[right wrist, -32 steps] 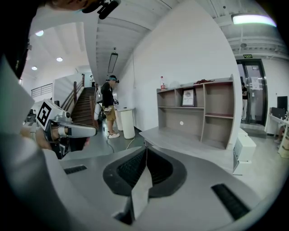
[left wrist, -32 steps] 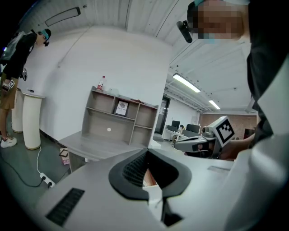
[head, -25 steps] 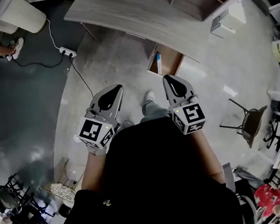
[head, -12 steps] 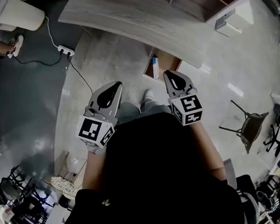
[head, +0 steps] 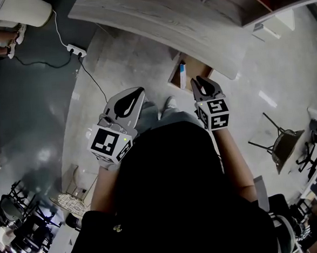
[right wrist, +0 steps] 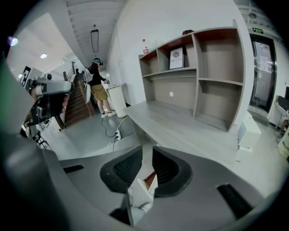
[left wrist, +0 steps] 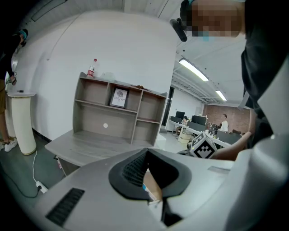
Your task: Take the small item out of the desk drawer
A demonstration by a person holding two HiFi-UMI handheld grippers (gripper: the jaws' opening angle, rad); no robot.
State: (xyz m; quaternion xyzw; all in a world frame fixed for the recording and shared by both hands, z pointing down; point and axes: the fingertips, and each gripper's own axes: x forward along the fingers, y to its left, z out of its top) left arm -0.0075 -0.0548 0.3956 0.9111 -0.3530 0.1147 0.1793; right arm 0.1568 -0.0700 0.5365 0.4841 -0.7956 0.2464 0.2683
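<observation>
Power strip (head: 76,49) lies on the floor at far left, with a cable running from it. Next, the left gripper (head: 136,93) hangs over the floor in front of the desk (head: 156,18), jaw tips touching, nothing between them. The drawer (head: 193,66) stands pulled out under the desk edge; the small item (head: 182,74), white and blue, lies along its left side. Just right of it, the right gripper (head: 201,81) hovers at the drawer, jaws narrowly apart and opening, empty.
</observation>
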